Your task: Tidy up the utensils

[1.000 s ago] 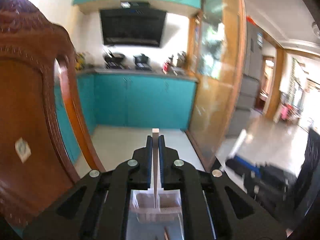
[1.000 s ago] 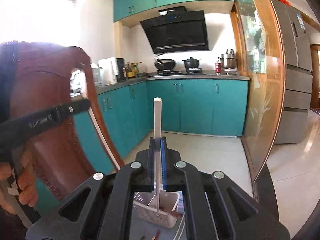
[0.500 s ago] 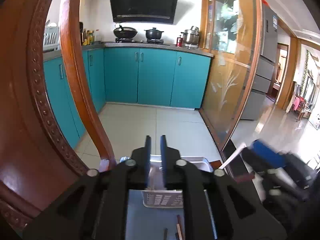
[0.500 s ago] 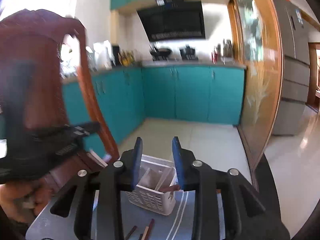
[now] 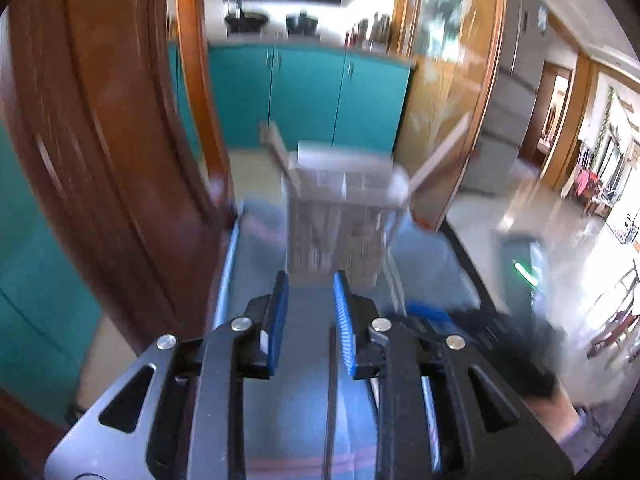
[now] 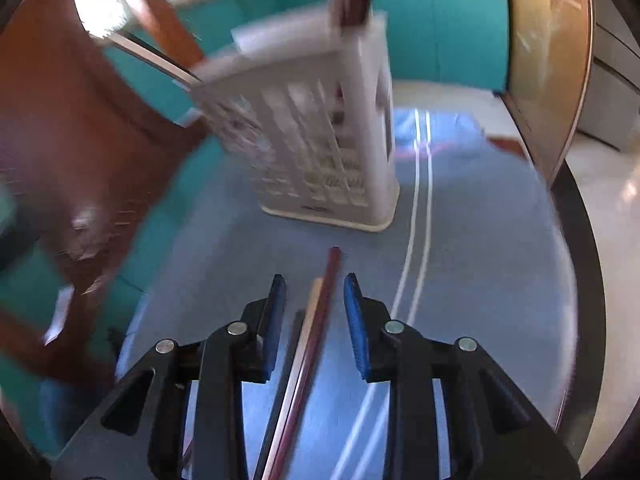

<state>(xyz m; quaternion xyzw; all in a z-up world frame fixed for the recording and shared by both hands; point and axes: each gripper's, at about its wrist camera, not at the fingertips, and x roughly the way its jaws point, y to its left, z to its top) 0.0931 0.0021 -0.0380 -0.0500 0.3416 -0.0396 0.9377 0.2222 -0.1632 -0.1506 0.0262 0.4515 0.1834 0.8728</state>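
Between the right tool's (image 6: 314, 288) parted jaws, chopsticks (image 6: 316, 320), untouched

Basket (image 6: 320, 140): on the tablecloth (image 6: 480, 240), at 12 o'clock.
Chopsticks (image 6: 316, 320): on the cloth, at 6 o'clock from the basket.
Chair (image 5: 120, 140): at 9 o'clock.

Carved wooden chair (image 5: 120, 128); teal cabinets (image 5: 304, 96); blue striped tablecloth (image 6: 472, 216)

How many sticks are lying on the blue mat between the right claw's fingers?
2: a dark red chopstick and a pale one beside it, on its left, both flat on the mat between the open right claw. More may hide beneath the claw.
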